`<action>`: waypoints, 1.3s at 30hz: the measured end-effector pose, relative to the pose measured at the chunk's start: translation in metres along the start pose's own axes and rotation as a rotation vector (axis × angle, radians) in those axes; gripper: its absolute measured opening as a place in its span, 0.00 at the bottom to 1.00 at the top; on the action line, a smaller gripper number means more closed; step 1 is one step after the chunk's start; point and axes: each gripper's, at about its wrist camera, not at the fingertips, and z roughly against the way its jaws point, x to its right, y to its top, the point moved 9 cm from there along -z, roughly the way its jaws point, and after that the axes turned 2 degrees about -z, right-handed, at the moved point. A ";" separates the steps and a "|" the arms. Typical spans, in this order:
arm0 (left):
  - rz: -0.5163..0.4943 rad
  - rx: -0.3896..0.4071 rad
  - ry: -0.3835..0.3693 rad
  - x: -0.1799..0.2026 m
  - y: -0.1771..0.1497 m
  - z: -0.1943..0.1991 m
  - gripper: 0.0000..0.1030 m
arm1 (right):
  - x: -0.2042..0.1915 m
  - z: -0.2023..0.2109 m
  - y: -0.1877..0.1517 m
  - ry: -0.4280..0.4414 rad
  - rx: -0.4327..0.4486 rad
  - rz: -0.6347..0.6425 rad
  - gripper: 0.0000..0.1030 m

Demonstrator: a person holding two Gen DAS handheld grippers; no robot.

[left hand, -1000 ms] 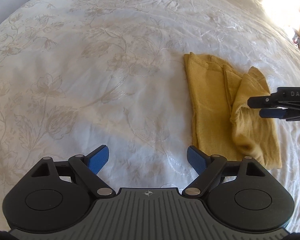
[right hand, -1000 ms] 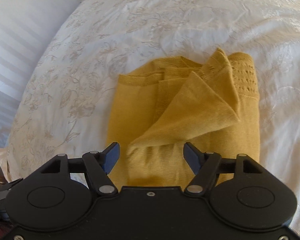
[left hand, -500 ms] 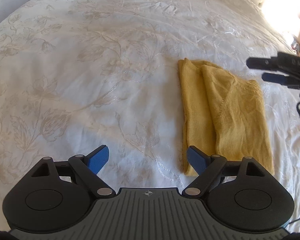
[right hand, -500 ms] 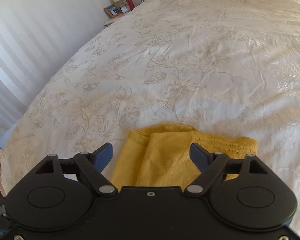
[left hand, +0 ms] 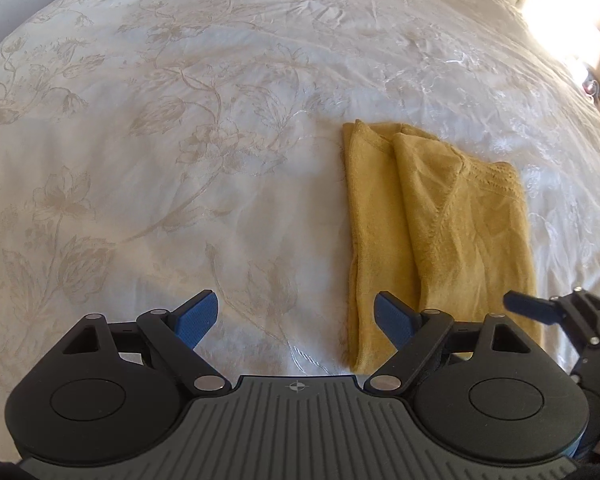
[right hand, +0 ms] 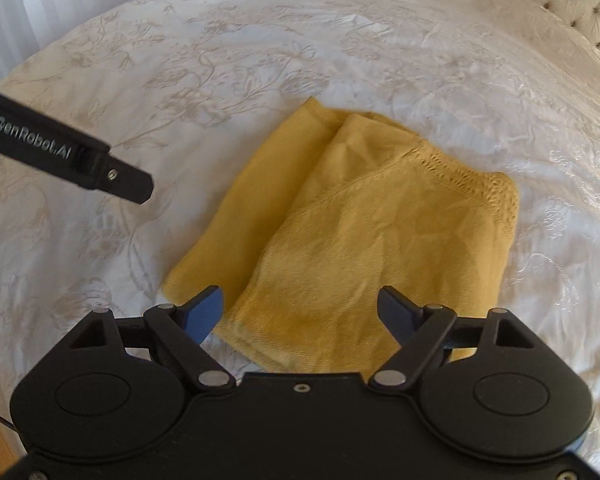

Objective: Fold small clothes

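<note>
The yellow garment (right hand: 340, 236) lies folded lengthwise on the bed (right hand: 260, 60), both the left gripper (left hand: 296, 320) and right gripper (right hand: 300, 314) released and empty, its jaws just narrowing, so probably a crosswise fold follows, gripping the near hem.

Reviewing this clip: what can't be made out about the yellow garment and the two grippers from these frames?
- Yellow garment, right wrist view: its near hem is hidden behind the right gripper.
- Same garment, left wrist view: its near right corner is covered by the left gripper frame and the other tool.
- Left gripper in the right wrist view: only one finger shows; the edge cuts off the rest.
- What kind of garment it is: folded, cannot tell.
</note>
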 end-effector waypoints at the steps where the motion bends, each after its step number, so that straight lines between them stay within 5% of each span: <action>1: 0.000 -0.001 0.002 0.000 0.000 0.001 0.83 | -0.003 -0.004 -0.002 -0.003 -0.014 0.010 0.80; 7: -0.008 -0.007 0.015 -0.001 0.002 0.002 0.83 | -0.012 -0.020 -0.015 -0.060 -0.072 0.135 0.56; 9: -0.008 -0.008 0.010 0.001 0.005 0.002 0.83 | -0.008 -0.018 -0.017 -0.043 -0.081 0.139 0.20; 14: -0.001 -0.002 -0.059 0.018 0.021 -0.001 0.83 | 0.031 0.011 -0.001 -0.050 0.011 -0.026 0.20; 22: 0.090 -0.076 -0.353 0.085 0.048 -0.041 0.86 | 0.087 0.027 0.002 -0.066 0.037 -0.229 0.20; 39: 0.182 -0.232 -0.487 0.140 0.074 -0.133 0.90 | 0.106 0.022 -0.009 0.015 0.017 -0.302 0.20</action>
